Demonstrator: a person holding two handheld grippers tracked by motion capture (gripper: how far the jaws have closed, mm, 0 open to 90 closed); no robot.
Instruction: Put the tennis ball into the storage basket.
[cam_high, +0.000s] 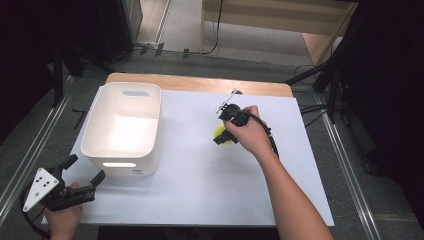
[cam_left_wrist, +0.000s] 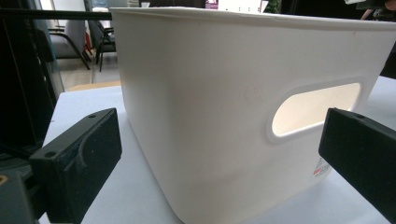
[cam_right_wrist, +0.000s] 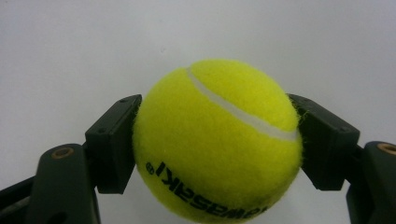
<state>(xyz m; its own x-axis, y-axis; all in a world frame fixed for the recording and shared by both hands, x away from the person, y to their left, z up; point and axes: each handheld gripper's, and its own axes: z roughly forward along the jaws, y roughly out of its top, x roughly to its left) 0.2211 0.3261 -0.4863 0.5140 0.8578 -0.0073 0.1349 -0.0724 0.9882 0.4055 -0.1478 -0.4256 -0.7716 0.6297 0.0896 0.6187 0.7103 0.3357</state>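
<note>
A yellow tennis ball (cam_right_wrist: 217, 140) with black lettering sits between the two black jaws of my right gripper (cam_right_wrist: 217, 144), which press on its sides. In the high view the ball (cam_high: 222, 131) peeks out under my right gripper (cam_high: 223, 134) at the middle of the white table sheet. A white plastic bin (cam_high: 122, 127) with handle slots stands at the left. My left gripper (cam_high: 85, 170) rests at the table's front left corner, just before the bin, jaws wide apart. The left gripper view faces the bin's near wall (cam_left_wrist: 224, 107) with nothing between the jaws.
The white sheet (cam_high: 200, 180) covers a wooden table whose back edge (cam_high: 200, 82) shows. Dark stands and cables flank the table on both sides. Open sheet lies between the bin and the ball.
</note>
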